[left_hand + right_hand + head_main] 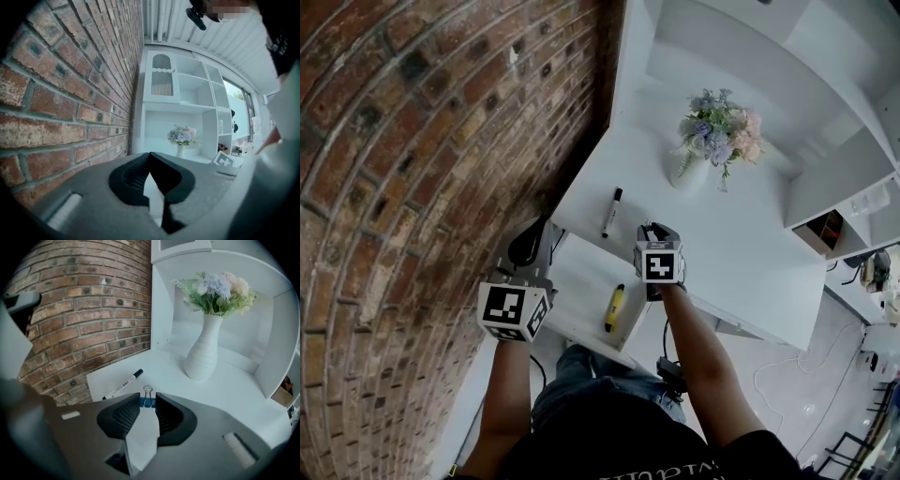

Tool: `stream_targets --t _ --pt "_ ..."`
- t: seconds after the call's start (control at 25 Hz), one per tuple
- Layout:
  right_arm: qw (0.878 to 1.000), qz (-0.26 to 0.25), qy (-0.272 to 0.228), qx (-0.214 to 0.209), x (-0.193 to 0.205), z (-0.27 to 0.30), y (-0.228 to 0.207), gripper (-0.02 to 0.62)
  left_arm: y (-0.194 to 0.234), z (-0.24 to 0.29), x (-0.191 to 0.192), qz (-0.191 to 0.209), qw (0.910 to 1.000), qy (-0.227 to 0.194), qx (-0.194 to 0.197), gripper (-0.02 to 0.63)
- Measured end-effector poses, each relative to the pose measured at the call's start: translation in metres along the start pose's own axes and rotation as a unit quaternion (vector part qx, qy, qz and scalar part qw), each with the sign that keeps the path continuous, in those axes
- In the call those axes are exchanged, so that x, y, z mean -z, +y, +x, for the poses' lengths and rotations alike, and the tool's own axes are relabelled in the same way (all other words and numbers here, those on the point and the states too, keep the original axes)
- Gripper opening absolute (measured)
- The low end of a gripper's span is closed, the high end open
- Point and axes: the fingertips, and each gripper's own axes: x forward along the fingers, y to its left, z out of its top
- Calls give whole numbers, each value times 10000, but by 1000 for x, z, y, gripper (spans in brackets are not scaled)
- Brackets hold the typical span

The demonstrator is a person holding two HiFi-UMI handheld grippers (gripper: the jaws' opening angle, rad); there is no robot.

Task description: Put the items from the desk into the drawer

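My right gripper (pixel 148 402) is shut on a small blue binder clip (pixel 148 398), whose wire loops stick out past the jaw tips. It hovers over the white desk (pixel 741 244) near the front edge, at the open drawer's right corner (pixel 652 229). A black-capped white marker (pixel 123 385) lies on the desk just left of it (pixel 612 212). The open drawer (pixel 581 272) holds a yellow marker (pixel 615 307). My left gripper (pixel 525 246) is at the drawer's left side, jaws shut (pixel 150 154) with nothing visible between them.
A white vase of flowers (pixel 708 141) stands at the back of the desk (pixel 205 350). A brick wall (pixel 412 187) runs along the left. White shelving (pixel 834 169) rises behind and right of the desk. Cables lie on the floor at the right.
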Motion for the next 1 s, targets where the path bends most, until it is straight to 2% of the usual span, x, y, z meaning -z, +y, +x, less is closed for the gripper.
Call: stream_targets --t 0.28,0.48,0.72,1.0 --pt "9967 -223 -783 32 -27 -59 14 118 -1 3 -4 -75 9999 -105 89 2" --pt "9925 -73 -1208 166 -36 -94 17 118 0 3 -4 -143 9997 -151 160 2" --pt "9924 71 -1217 140 -31 -106 26 120 -1 3 -2 -182 9994 -131 266 2" --pt "9966 57 -812 -130 14 -99 62 120 -4 4 20 -244 9986 118 456 2"
